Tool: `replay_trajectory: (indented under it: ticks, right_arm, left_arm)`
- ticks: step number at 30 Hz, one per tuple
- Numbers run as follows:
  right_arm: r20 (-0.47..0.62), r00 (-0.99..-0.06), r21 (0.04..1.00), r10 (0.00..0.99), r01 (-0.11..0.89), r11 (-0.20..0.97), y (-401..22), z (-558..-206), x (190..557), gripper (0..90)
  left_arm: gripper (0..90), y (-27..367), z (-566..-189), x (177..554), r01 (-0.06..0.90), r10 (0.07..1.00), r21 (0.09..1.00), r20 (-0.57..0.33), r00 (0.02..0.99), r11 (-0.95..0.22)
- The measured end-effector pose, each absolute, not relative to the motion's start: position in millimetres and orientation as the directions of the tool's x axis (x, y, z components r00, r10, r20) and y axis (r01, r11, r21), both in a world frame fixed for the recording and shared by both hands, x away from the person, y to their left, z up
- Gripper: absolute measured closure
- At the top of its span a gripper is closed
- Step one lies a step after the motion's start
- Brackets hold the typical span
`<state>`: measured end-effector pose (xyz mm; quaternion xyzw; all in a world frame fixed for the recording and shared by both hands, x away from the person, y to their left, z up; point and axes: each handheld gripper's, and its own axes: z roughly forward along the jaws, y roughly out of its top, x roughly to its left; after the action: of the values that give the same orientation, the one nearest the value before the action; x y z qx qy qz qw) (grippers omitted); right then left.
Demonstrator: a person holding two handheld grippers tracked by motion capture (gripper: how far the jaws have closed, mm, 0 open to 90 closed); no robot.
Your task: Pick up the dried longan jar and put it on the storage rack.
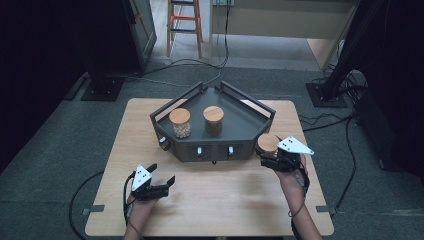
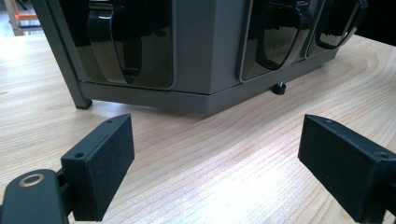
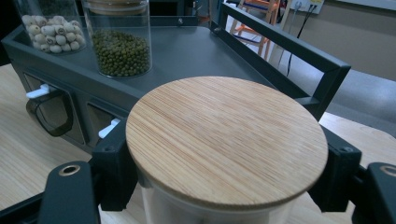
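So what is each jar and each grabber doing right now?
Jar with pale beans: lid on, standing upright on the grey tray.
Jar with green beans: lid on, upright on the tray.
Third jar: lid on, clamped in the right gripper.
Left gripper: open, holding nothing, over the table.

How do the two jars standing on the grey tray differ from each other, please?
The left jar holds pale, roundish pieces, the right jar small dark green ones. In the high view the left jar stands nearer the tray's left rail, the right jar nearer its middle. Both are clear, upright and capped with round wooden lids.
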<state>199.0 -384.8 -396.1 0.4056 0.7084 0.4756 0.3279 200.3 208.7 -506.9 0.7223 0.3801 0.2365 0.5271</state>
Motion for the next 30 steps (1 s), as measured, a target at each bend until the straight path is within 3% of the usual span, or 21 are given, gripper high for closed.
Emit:
replay_trajectory:
  ticks: [30]
  right_arm:
    - [-0.064,-0.449,0.946,0.891,0.258,0.198,-382.7,-363.1,222.0,24.9]
  left_arm:
    - [10.6,210.1,-507.1,200.8,0.303,0.8,0.942,-0.068,0.596,-0.146]
